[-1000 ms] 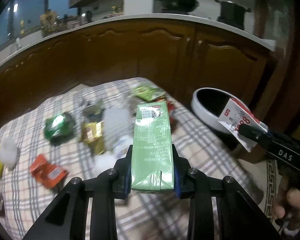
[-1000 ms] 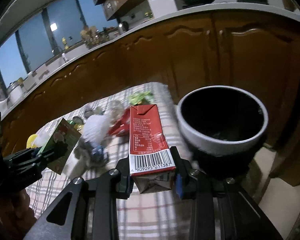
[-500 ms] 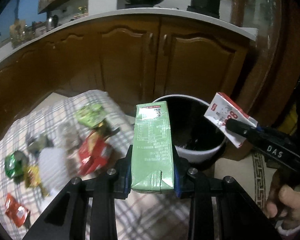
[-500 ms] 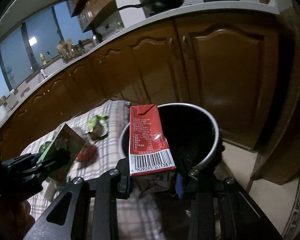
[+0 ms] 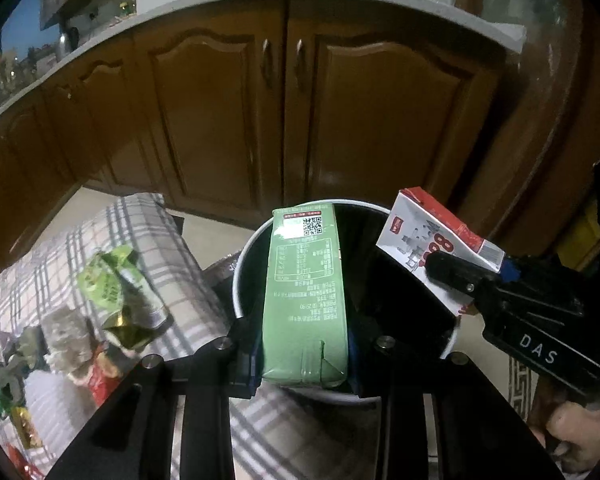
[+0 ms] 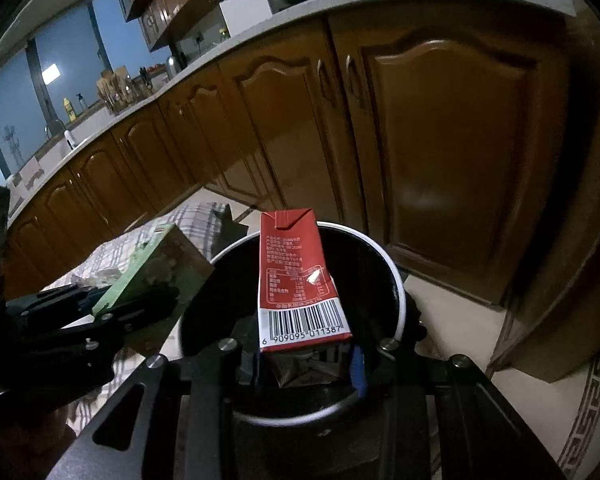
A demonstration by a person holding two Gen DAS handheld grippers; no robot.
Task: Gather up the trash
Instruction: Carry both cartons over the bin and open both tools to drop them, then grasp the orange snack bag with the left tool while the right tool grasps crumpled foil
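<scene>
Left gripper clamped on base of green rectangular drink carton, long axis running along fingers, top end pointing out over white-rimmed round bin with black inside. Right gripper pinching red drink carton with barcode same way, above same bin. Crumpled wrappers lying on plaid cloth left of bin.
</scene>
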